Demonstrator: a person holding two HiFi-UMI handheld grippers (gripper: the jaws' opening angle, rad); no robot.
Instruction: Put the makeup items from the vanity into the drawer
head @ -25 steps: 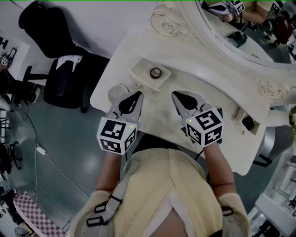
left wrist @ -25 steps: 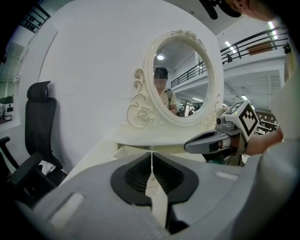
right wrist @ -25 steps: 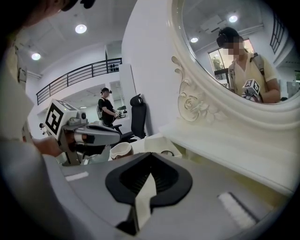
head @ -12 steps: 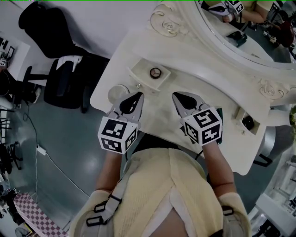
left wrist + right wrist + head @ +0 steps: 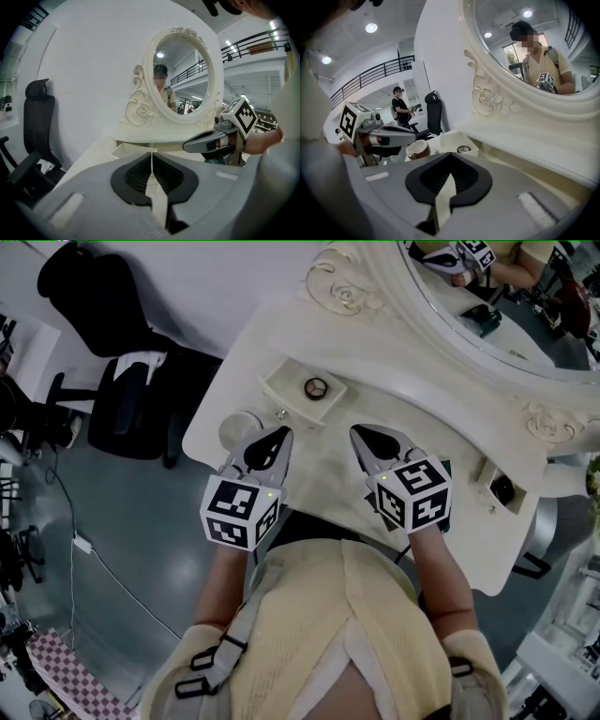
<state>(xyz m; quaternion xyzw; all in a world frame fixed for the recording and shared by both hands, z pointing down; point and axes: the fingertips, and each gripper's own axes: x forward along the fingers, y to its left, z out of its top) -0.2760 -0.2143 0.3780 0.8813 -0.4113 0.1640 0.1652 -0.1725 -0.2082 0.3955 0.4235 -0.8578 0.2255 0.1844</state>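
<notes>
Left gripper and right gripper both clenched shut, empty, over the table. Round jar sits just beside the left one at the left edge; a small round item lies in the open drawer beyond both.

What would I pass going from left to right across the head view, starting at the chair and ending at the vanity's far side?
Black office chair → round white jar → small open drawer holding a round item → right gripper → second small drawer holding a dark item.
</notes>
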